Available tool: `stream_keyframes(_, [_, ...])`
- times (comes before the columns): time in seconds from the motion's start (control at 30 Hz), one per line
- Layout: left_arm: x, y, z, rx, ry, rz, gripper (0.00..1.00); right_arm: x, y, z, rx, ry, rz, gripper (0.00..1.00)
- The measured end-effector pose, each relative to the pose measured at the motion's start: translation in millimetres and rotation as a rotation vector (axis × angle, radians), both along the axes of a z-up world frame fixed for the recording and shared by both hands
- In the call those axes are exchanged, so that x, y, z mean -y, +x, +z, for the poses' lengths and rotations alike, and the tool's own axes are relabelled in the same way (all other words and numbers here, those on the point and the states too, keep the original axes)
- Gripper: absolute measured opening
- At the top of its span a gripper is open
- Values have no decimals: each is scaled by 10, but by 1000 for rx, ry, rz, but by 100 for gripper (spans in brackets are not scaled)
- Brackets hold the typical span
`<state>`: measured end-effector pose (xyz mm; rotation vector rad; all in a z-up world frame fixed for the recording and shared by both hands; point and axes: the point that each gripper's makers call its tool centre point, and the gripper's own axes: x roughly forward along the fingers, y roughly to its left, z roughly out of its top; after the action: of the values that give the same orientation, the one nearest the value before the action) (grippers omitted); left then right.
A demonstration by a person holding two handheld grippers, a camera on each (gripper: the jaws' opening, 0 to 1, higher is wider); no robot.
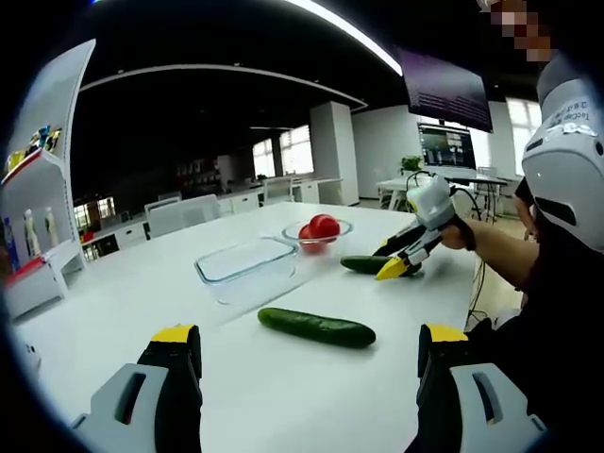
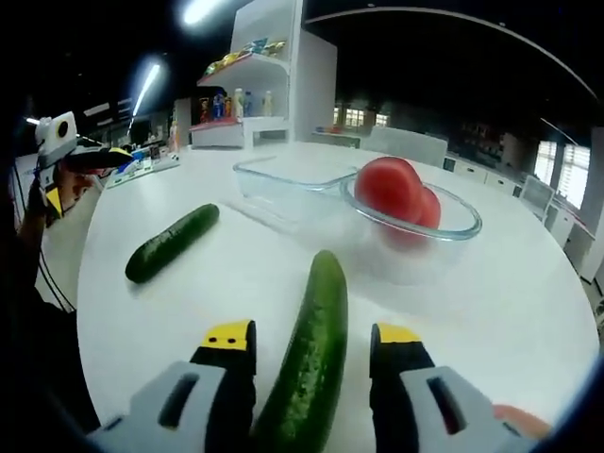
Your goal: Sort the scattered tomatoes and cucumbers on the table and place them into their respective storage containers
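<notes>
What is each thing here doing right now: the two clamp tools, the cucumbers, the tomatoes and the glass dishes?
left gripper: open, holding nothing, above the table.
right gripper: open, jaws either side of a cucumber, not yet closed.
near cucumber: lying on the table between the right jaws.
second cucumber: lying loose on the table.
tomatoes: in the round glass bowl.
rectangular glass container: empty.

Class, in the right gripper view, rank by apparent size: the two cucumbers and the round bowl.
1. Cucumber between the jaws, though nearness inflates it.
2. Round bowl.
3. Far cucumber.
</notes>
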<state>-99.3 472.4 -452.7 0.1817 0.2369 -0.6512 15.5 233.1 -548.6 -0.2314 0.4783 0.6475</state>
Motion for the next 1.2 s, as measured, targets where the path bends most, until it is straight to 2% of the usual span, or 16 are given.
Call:
stream_keyframes(0.47, [0,-1,-12,-2,1,0,95,0,-8,-46,-18,-16,4,31])
stream_keyframes(1.2, [-10,-23,33,8,-7,-3,95,-6,-4,-63,-26,-37,10,25])
